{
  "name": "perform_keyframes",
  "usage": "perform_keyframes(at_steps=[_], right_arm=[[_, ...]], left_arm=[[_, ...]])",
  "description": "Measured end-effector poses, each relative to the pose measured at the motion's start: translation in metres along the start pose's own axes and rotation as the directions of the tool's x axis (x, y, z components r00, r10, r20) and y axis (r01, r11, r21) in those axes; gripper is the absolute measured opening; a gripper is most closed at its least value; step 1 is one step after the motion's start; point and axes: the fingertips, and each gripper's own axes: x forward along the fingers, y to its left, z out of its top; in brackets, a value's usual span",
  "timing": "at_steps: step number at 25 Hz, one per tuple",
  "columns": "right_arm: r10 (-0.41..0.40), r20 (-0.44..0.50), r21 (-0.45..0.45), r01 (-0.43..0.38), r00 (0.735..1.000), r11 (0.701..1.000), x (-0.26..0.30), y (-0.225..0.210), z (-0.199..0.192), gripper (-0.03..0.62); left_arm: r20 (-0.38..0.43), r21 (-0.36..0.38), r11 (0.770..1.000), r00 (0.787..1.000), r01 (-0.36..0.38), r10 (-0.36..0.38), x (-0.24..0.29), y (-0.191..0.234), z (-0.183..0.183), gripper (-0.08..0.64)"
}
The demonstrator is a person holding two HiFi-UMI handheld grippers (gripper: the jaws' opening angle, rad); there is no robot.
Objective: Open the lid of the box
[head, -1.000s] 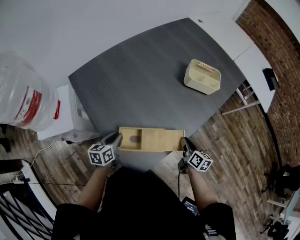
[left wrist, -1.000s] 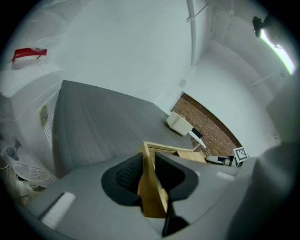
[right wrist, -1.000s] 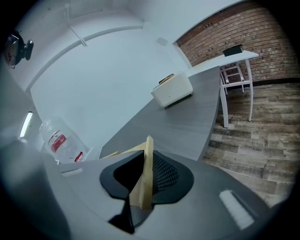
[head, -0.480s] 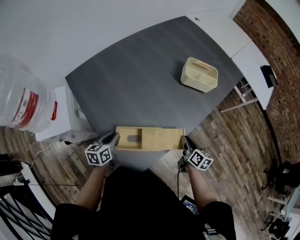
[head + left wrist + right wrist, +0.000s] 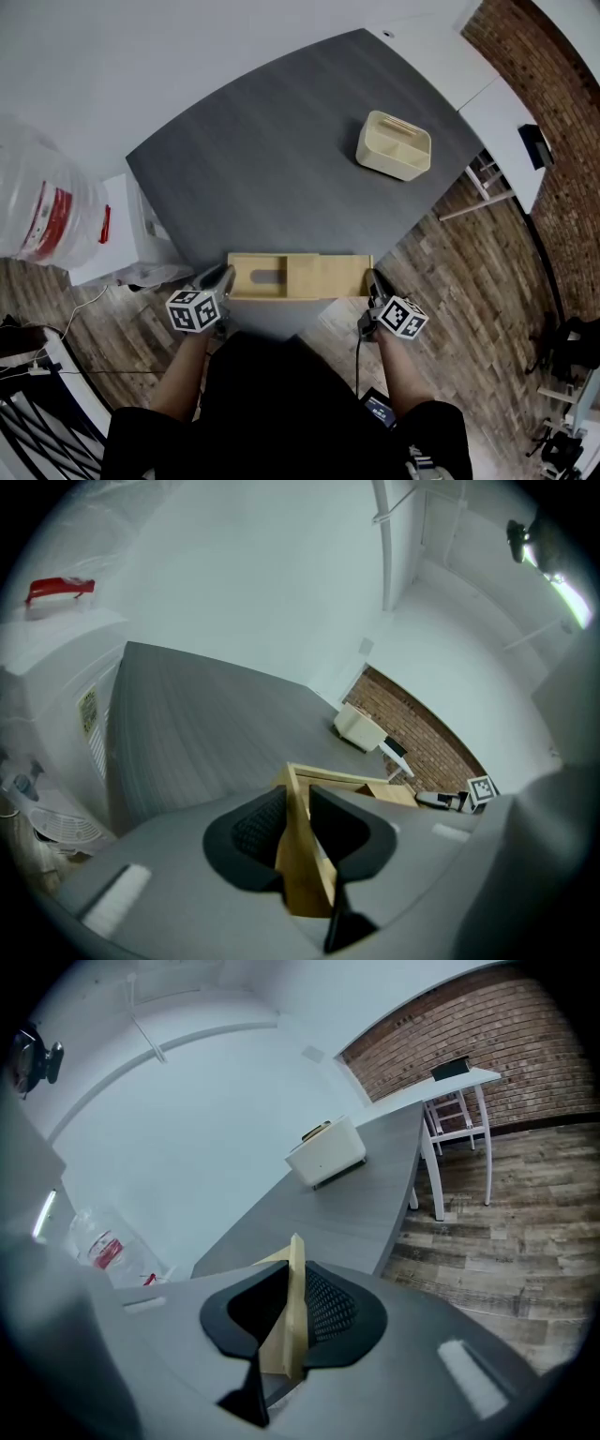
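Observation:
A flat wooden box (image 5: 258, 277) lies along the near edge of the dark grey table (image 5: 281, 159). Its sliding lid (image 5: 328, 278) covers the right part and reaches past the right end. The uncovered left part shows the inside with a dark oblong slot. My left gripper (image 5: 223, 277) is shut on the box's left end wall; in the left gripper view the wall (image 5: 302, 855) stands pinched between the pads of that gripper (image 5: 298, 803). My right gripper (image 5: 372, 281) is shut on the lid's right end, which the right gripper view shows as a thin wooden edge (image 5: 289, 1335) between the pads of this gripper (image 5: 293, 1283).
A cream two-compartment caddy (image 5: 394, 145) sits far right on the table. A large water bottle (image 5: 42, 202) and a white cabinet (image 5: 122, 234) stand left of the table. A white desk (image 5: 487, 84) adjoins at the right. Wood floor lies below the near edge.
The lid has slid a little further right with my right gripper, so more of the box's left part is uncovered. My left gripper keeps its hold on the left end.

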Motion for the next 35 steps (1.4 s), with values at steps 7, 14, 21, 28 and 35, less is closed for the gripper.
perform_keyframes(at_steps=[7,14,21,28,35], right_arm=[[0.005,0.011,0.007,-0.005,1.000,1.000,-0.002,-0.002,0.003,0.057],[0.004,0.018,-0.009,-0.004,1.000,1.000,-0.002,-0.002,0.002,0.057],[-0.014,0.021,-0.007,0.014,1.000,1.000,-0.007,-0.008,0.008,0.056],[-0.040,0.036,0.002,0.040,0.999,0.999,-0.010,-0.015,0.011,0.055],[-0.061,0.061,0.009,0.060,0.996,0.998,-0.015,-0.024,0.020,0.055]], left_arm=[[0.007,-0.005,1.000,1.000,-0.006,0.006,-0.001,0.000,0.000,0.075],[0.006,-0.003,1.000,1.000,-0.012,0.012,-0.001,0.002,0.000,0.075],[0.011,-0.008,1.000,1.000,-0.015,0.015,-0.002,0.001,0.000,0.075],[0.012,-0.008,1.000,1.000,-0.018,0.018,-0.001,0.002,0.000,0.075],[0.008,-0.009,1.000,1.000,-0.022,0.022,0.001,0.002,0.001,0.075]])
